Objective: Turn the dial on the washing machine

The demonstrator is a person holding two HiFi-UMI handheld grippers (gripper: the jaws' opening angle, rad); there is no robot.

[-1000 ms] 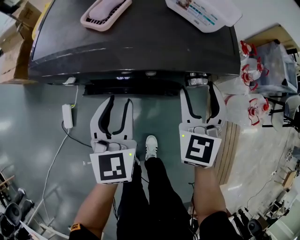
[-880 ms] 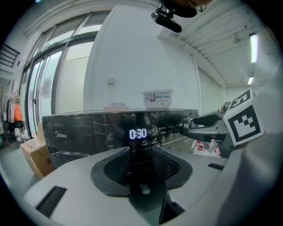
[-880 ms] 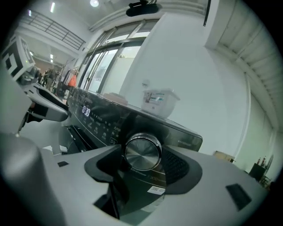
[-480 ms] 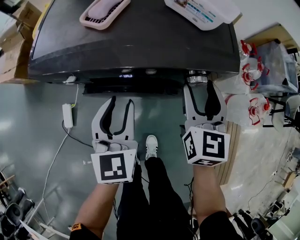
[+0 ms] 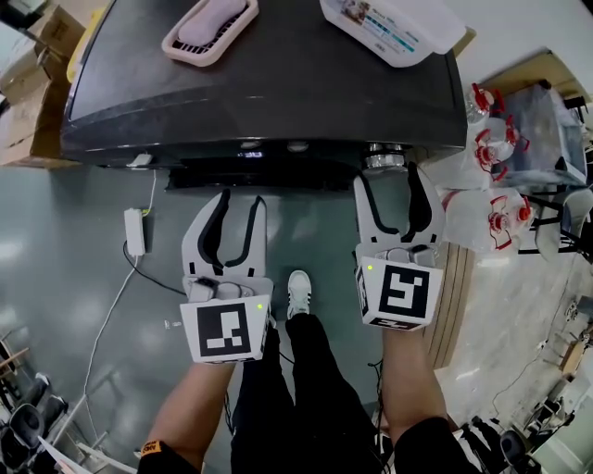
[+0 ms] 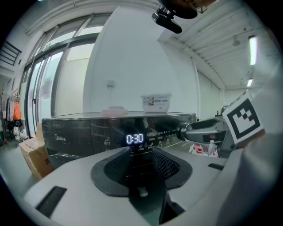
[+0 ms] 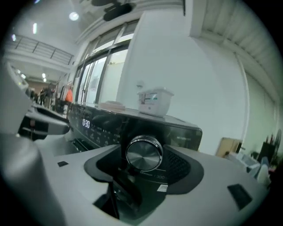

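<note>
The dark washing machine fills the top of the head view. Its round chrome dial sits on the front panel at the right. My right gripper points at the panel with the dial between its two dark pads. The jaws have just been opening; a thin gap shows on each side of the dial, so the gripper is open around it. My left gripper is open and empty, hanging short of the panel in front of the lit display reading 0:30.
A pink tray and a white lidded box rest on the machine's top. A power strip and cable lie on the floor at left. Water jugs with red caps stand at right, cardboard boxes at left.
The right gripper rolled about its own axis at the dial and rolled partly back. The left gripper has barely moved.
</note>
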